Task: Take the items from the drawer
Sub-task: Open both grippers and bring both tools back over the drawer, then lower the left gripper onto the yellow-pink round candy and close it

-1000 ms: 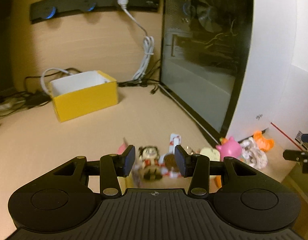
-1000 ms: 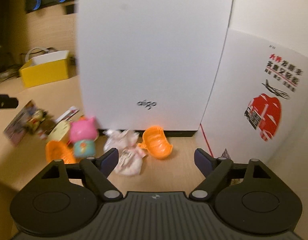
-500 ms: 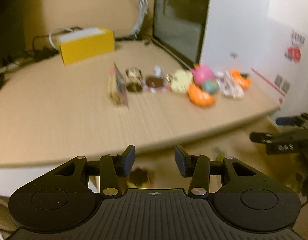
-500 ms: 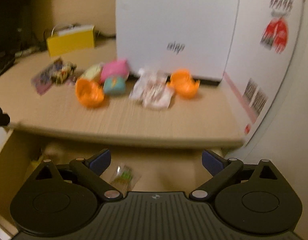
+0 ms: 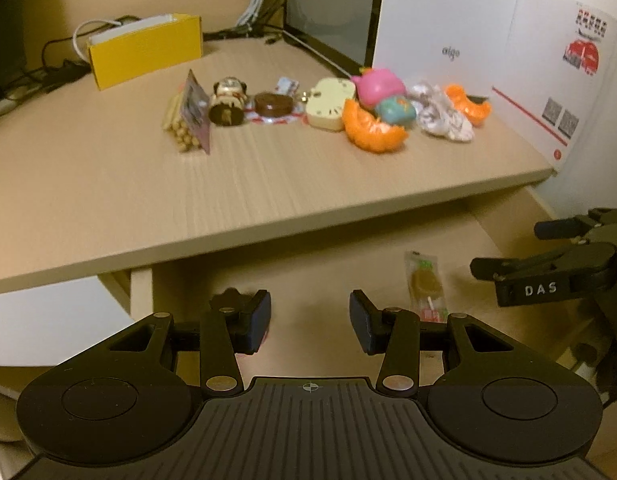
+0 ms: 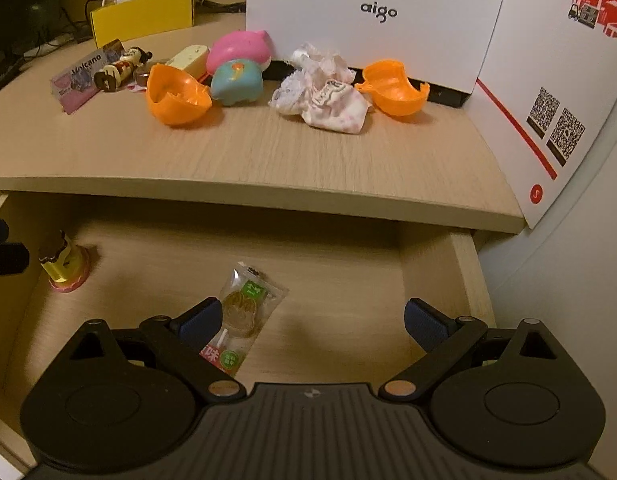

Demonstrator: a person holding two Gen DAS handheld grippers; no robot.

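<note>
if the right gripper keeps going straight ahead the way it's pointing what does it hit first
Probably bare drawer floor, then the drawer's back under the desktop. The right gripper is open, with the wrapped lollipop by its left finger, off its centre line. Depth is hard to judge.

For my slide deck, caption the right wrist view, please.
Open right gripper poised above the open drawer, wrapped lollipop by its left fingertip; toys line the desk above.

Light wood desk, white wall, dim warm light
</note>
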